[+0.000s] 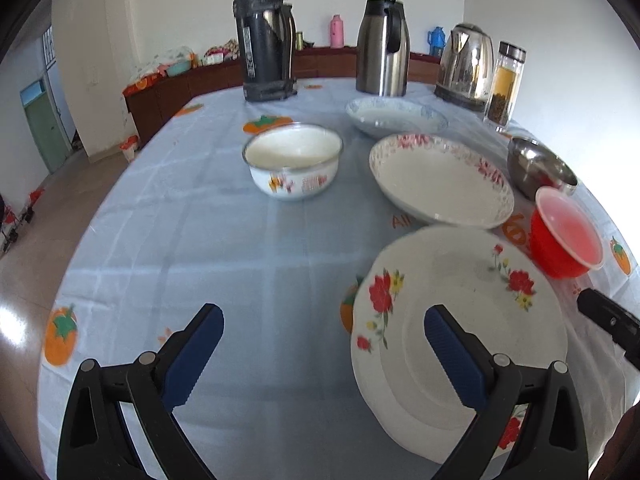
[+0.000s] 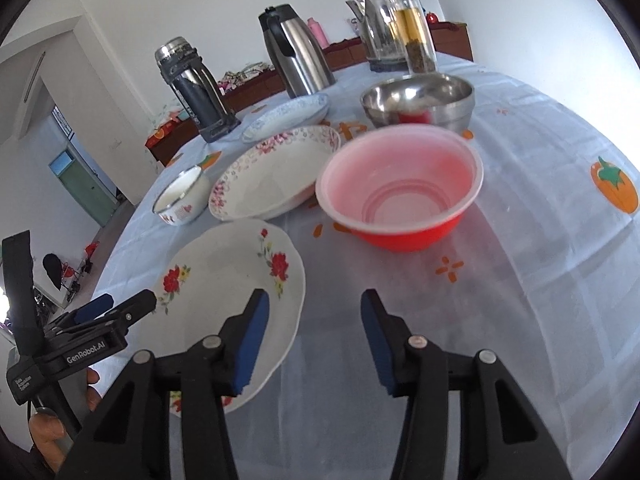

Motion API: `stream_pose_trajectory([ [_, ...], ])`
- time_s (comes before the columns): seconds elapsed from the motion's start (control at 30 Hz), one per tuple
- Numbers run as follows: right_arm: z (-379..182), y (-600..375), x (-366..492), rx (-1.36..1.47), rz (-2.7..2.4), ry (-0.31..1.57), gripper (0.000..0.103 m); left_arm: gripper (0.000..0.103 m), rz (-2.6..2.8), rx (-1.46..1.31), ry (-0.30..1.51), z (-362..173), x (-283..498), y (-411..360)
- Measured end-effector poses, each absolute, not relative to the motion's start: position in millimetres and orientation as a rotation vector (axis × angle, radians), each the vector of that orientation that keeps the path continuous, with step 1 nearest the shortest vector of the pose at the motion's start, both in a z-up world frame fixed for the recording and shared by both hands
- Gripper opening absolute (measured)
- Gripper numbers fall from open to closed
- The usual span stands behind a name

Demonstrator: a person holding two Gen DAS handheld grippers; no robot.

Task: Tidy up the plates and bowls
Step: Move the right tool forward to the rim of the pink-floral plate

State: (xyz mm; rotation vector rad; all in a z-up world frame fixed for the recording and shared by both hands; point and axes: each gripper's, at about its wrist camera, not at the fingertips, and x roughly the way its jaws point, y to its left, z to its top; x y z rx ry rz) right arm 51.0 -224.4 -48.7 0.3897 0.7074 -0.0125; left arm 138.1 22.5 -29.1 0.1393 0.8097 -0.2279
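Observation:
A white plate with red flowers [image 1: 460,320] [image 2: 236,280] lies near the table's front. My left gripper [image 1: 324,320] is open, its right finger over the plate's left part, empty. My right gripper [image 2: 314,312] is open and empty, its left finger over the plate's right edge, the red plastic bowl [image 2: 400,188] [image 1: 564,236] just ahead. Behind stand a pink-flowered deep plate [image 1: 440,180] [image 2: 276,172], a blue-patterned plate [image 1: 396,116] [image 2: 288,116], a white enamel bowl [image 1: 294,160] [image 2: 182,196] and a steel bowl [image 1: 540,168] [image 2: 420,100].
A light blue tablecloth with orange fruit prints [image 1: 200,220] covers the table. At the back stand a dark thermos [image 1: 264,36], a steel jug [image 1: 382,48], a kettle [image 1: 466,64] and a glass jar [image 1: 506,84]. The left gripper's body shows in the right wrist view [image 2: 80,332].

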Motion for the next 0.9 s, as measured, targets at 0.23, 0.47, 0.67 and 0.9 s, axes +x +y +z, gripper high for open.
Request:
stream_pose_trajectory([
  [0.23,11,-248,103,0.357,0.017,0.684,0.051,0.102,-0.301,0.163,0.779,31,194,3],
  [0.47,24,-274,182,0.424,0.041,0.788,0.051,0.102,-0.29,0.165,0.838,33,249,-20],
  [0.67,-10,-268,200,0.39,0.074,0.873,0.046,0.102,-0.291,0.137,0.931,0,268,-16],
  [0.9,-36,-274,230,0.353,0.049,0.946,0.033,0.096,-0.281,0.161,0.943,-19,274,-42],
])
